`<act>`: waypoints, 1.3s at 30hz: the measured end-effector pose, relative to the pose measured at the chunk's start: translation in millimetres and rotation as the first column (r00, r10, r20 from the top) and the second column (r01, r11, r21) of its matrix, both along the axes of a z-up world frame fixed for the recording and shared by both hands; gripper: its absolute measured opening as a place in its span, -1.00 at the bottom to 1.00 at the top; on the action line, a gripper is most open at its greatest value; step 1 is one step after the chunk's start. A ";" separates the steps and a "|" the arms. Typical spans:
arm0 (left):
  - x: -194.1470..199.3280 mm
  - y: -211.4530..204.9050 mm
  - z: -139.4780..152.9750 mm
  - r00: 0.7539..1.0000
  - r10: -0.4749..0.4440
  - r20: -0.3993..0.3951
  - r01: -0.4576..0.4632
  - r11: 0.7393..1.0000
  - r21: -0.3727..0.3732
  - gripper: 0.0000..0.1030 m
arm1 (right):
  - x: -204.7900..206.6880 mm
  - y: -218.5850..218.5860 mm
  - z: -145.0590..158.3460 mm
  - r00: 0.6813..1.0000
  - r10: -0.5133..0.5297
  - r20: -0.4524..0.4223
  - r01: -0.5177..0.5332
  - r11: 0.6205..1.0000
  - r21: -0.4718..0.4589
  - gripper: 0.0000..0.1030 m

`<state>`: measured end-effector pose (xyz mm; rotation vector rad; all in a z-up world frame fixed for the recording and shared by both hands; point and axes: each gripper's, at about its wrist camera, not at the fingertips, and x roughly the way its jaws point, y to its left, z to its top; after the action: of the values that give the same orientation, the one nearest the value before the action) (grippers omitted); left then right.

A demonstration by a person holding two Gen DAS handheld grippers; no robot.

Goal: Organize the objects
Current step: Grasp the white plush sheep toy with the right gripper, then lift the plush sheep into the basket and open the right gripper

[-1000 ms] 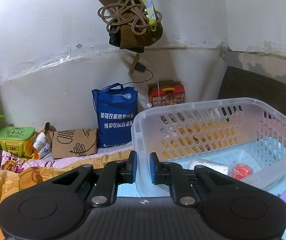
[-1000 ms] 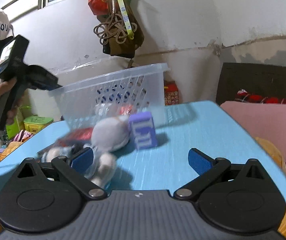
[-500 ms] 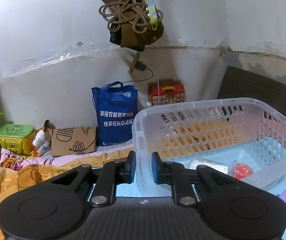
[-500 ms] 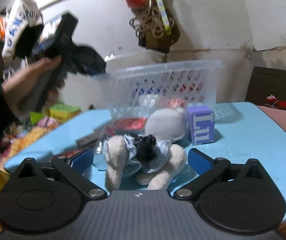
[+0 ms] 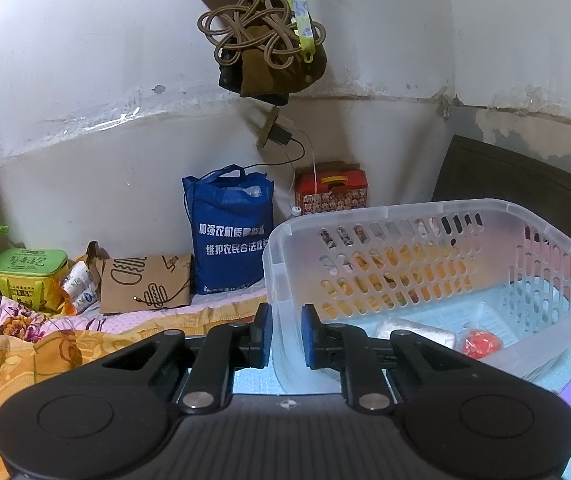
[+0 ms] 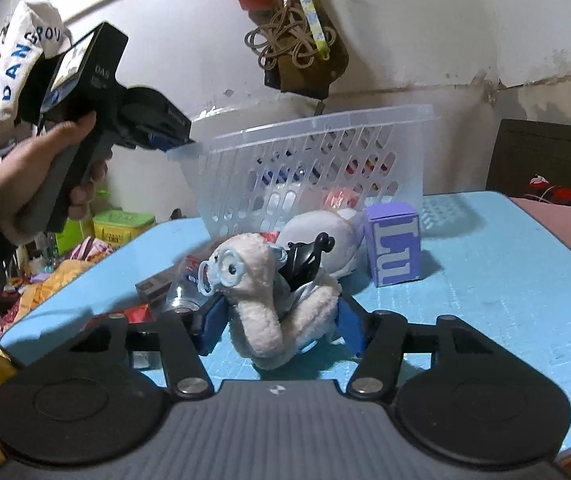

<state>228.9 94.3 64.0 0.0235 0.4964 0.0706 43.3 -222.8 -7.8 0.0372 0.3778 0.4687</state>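
Closing since before, right gripper (image 6: pixel 277 326) grips plush toy (image 6: pixel 261 280); left gripper (image 5: pixel 286 334) clamps basket (image 5: pixel 425 216) rim.

A lived-in bedroom: floral bedding (image 5: pixel 25 344), a shopping bag (image 5: pixel 229 236) and a headboard (image 5: pixel 525 188) against worn walls.

The translucent perforated plastic basket (image 5: pixel 437 264) looks smooth and faintly glossy. The cream plush toy (image 6: pixel 261 292) is fuzzy cloth. The purple cardboard box (image 6: pixel 394 249) is matt. The light-blue bench (image 6: pixel 485 280) has a matt, finely gridded mat surface. The blue tote bag (image 5: pixel 229 232) looks like non-woven fabric.
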 end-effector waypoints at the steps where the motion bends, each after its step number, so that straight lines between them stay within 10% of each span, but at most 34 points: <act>1: -1.0 -1.9 0.0 1.000 0.000 0.005 0.000 1.000 0.012 -0.68 | -0.6 -1.3 0.5 1.000 0.000 0.002 0.000 1.000 0.001 0.19; 39: -2.2 -1.5 1.3 1.000 -0.004 0.002 0.004 1.000 0.004 -0.68 | -19.4 -41.5 74.0 0.971 -0.052 0.235 0.026 0.993 0.116 -0.06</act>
<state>226.7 92.8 65.3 0.0285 0.4945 0.0674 23.9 -264.4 66.2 0.0962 0.1151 0.4493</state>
